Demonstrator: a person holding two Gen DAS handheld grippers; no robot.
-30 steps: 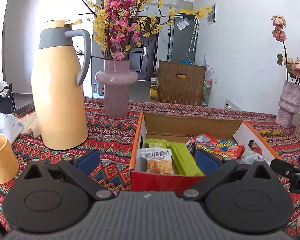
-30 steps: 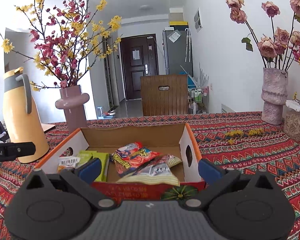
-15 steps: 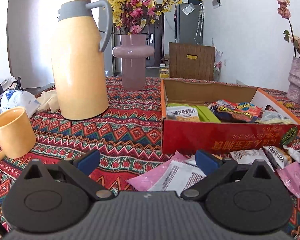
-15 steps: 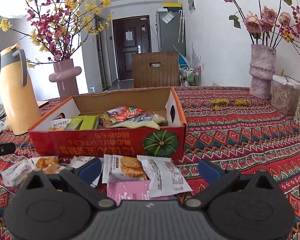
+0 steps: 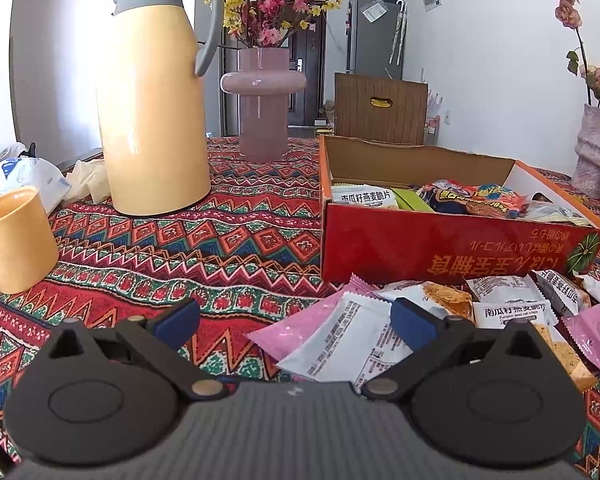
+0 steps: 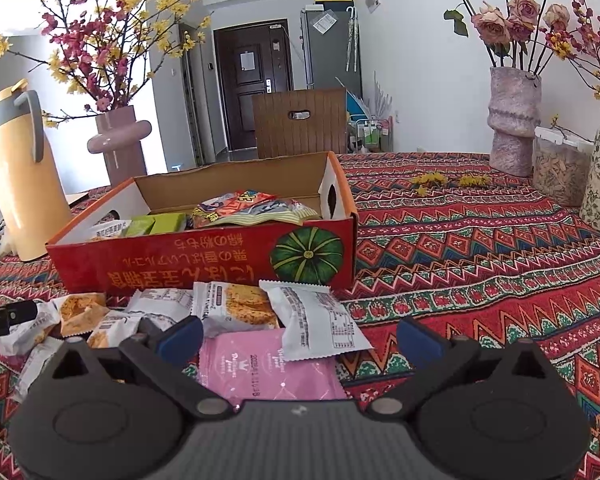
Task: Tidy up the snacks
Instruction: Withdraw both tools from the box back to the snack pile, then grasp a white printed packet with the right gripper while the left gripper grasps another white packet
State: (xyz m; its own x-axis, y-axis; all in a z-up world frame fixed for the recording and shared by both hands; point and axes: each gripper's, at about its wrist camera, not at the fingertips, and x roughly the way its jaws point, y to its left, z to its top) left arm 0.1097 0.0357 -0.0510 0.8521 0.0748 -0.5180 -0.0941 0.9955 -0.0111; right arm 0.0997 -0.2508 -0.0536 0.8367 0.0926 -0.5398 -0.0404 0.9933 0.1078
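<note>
A red cardboard box [image 5: 452, 242] [image 6: 204, 258] with an open top holds several snack packets: green bars, colourful bags and a white oat-crisp pack. In front of it, loose packets lie in a heap on the patterned cloth: a white packet [image 5: 346, 346] [image 6: 316, 318], a pink packet [image 6: 268, 364] [image 5: 296, 326] and several crisp packs [image 6: 240, 304]. My left gripper [image 5: 294, 322] hovers open just short of the heap's left end. My right gripper [image 6: 300, 334] is open above the pink and white packets. Neither holds anything.
A tall yellow thermos jug [image 5: 156, 92] and a pink vase [image 5: 262, 96] stand left of the box, a yellow mug [image 5: 14, 240] nearer left. Two vases [image 6: 514, 116] and a jar [image 6: 560, 170] stand at the right. The left gripper's tip [image 6: 8, 314] shows at the right view's left edge.
Both grippers have pulled back from over the box and dropped lower, now facing the loose packets in front of it. Their jaws stayed open.
</note>
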